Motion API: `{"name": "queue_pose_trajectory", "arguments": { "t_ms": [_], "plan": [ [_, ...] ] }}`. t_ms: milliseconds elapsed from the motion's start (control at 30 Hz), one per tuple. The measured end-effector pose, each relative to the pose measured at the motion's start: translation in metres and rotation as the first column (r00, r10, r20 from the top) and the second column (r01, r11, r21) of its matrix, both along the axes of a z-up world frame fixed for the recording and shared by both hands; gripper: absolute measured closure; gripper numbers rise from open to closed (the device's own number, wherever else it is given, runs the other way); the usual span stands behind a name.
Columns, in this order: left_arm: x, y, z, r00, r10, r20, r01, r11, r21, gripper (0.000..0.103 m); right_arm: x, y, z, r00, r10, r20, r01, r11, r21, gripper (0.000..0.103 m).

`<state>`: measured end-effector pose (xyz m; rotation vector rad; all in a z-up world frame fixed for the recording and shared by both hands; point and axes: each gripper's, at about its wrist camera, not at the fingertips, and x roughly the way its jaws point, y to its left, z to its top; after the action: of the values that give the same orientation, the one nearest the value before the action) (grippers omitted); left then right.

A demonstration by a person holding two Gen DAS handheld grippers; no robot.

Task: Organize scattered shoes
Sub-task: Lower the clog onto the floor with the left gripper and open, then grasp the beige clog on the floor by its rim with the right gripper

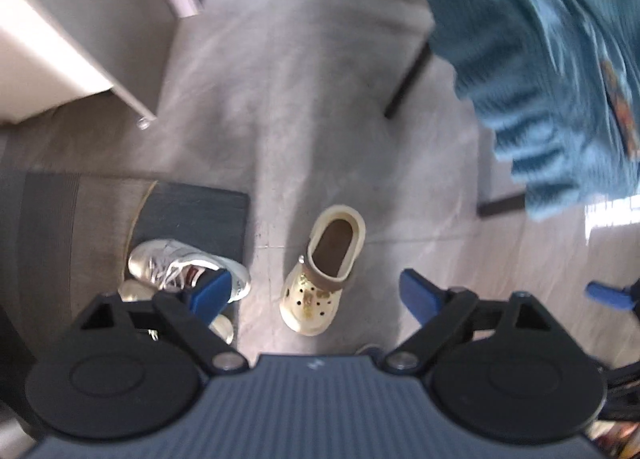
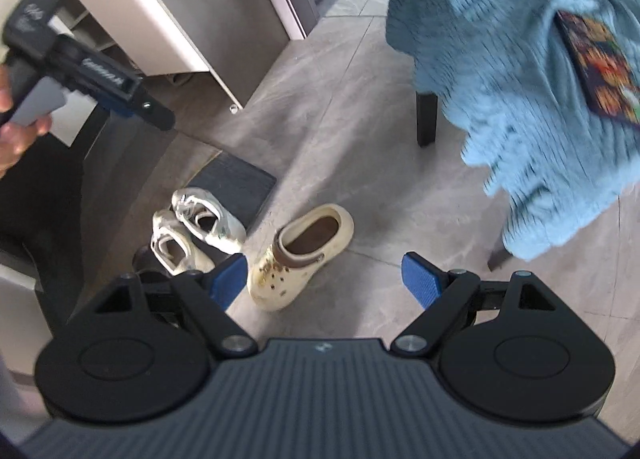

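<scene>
One cream clog (image 2: 302, 255), two white sneakers (image 2: 210, 221) (image 2: 176, 245), one dark doormat (image 2: 236, 185), one blue knitted blanket (image 2: 520, 71), one white cabinet (image 2: 168, 19).

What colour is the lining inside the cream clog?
Brown, clearest in the right wrist view: clog.
</scene>
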<state>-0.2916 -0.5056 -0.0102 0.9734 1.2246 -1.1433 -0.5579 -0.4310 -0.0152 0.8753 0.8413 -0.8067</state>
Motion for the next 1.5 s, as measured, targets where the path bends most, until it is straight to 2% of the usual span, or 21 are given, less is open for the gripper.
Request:
{"name": "queue_pose_trajectory", "arguments": {
  "t_ms": [100, 233, 333, 400, 467, 600, 667, 767, 833, 967, 1000, 1067, 1133, 1167, 1233, 1300, 1400, 1500],
  "plan": [
    [0.023, 0.028, 0.010, 0.995, 0.103, -0.006, -0.103, 0.994, -0.035, 0.010, 0.023, -0.009, -0.003, 1.000, -0.005, -0.005, 0.005, 1.000, 0.030, 0.017],
    [0.049, 0.074, 0.015, 0.978, 0.210, 0.010, -0.209, 0.977, -0.042, 0.010, 0.068, -0.015, 0.001, 0.993, 0.116, -0.009, -0.116, 0.993, 0.038, 0.017],
    [0.066, 0.114, 0.016, 0.956, 0.291, 0.039, -0.290, 0.956, -0.042, 0.011, 0.098, -0.013, 0.000, 0.979, 0.205, 0.012, -0.206, 0.976, 0.073, 0.017],
    [0.089, 0.157, 0.013, 0.928, 0.371, 0.034, -0.370, 0.928, -0.040, 0.011, 0.110, -0.011, -0.003, 0.972, 0.235, 0.013, -0.235, 0.967, 0.096, 0.017],
    [0.107, 0.197, 0.014, 0.887, 0.461, 0.030, -0.460, 0.887, -0.035, 0.011, 0.123, -0.007, -0.003, 0.964, 0.266, 0.014, -0.266, 0.957, 0.113, 0.017],
    [0.125, 0.272, 0.038, 0.764, 0.646, 0.010, -0.645, 0.763, -0.045, 0.010, 0.144, 0.008, 0.018, 0.937, 0.350, 0.006, -0.349, 0.931, 0.107, 0.017],
    [0.119, 0.297, 0.041, 0.735, 0.678, 0.024, -0.676, 0.735, -0.055, 0.009, 0.151, 0.009, 0.035, 0.929, 0.368, 0.041, -0.370, 0.924, 0.100, 0.017],
    [0.106, 0.329, 0.041, 0.693, 0.719, 0.053, -0.716, 0.695, -0.061, 0.009, 0.158, 0.007, 0.035, 0.922, 0.383, 0.062, -0.387, 0.918, 0.091, 0.017],
    [0.095, 0.346, 0.037, 0.648, 0.759, 0.059, -0.758, 0.650, -0.047, 0.009, 0.166, 0.004, 0.020, 0.914, 0.404, 0.040, -0.406, 0.907, 0.109, 0.017],
    [0.063, 0.356, 0.034, 0.550, 0.831, 0.089, -0.832, 0.554, -0.035, 0.009, 0.181, -0.003, -0.010, 0.863, 0.505, 0.037, -0.505, 0.854, 0.125, 0.017],
    [0.056, 0.355, 0.035, 0.533, 0.841, 0.092, -0.842, 0.538, -0.036, 0.009, 0.185, -0.005, -0.017, 0.847, 0.531, 0.033, -0.530, 0.839, 0.123, 0.017],
    [0.046, 0.349, 0.037, 0.523, 0.847, 0.095, -0.848, 0.528, -0.042, 0.009, 0.190, -0.008, -0.029, 0.823, 0.567, 0.026, -0.565, 0.815, 0.125, 0.017],
    [0.020, 0.334, 0.045, 0.490, 0.865, 0.103, -0.864, 0.498, -0.069, 0.009, 0.197, -0.014, -0.042, 0.783, 0.621, 0.020, -0.619, 0.776, 0.120, 0.017],
    [0.017, 0.334, 0.045, 0.470, 0.878, 0.091, -0.876, 0.477, -0.070, 0.009, 0.201, -0.017, -0.049, 0.763, 0.647, 0.016, -0.644, 0.756, 0.117, 0.017],
    [0.011, 0.333, 0.044, 0.428, 0.901, 0.066, -0.899, 0.432, -0.071, 0.009, 0.206, -0.023, -0.059, 0.743, 0.670, 0.003, -0.665, 0.738, 0.116, 0.017],
    [0.006, 0.334, 0.040, 0.389, 0.920, 0.048, -0.918, 0.392, -0.065, 0.009, 0.210, -0.031, -0.075, 0.760, 0.650, -0.005, -0.643, 0.752, 0.146, 0.017],
    [-0.008, 0.330, 0.020, 0.347, 0.937, 0.048, -0.934, 0.350, -0.066, 0.009, 0.214, -0.039, -0.110, 0.779, 0.627, -0.014, -0.615, 0.768, 0.181, 0.017],
    [-0.018, 0.344, 0.000, 0.305, 0.951, 0.056, -0.948, 0.309, -0.074, 0.009, 0.219, -0.043, -0.145, 0.787, 0.616, -0.040, -0.594, 0.774, 0.218, 0.018]
  ]
}}
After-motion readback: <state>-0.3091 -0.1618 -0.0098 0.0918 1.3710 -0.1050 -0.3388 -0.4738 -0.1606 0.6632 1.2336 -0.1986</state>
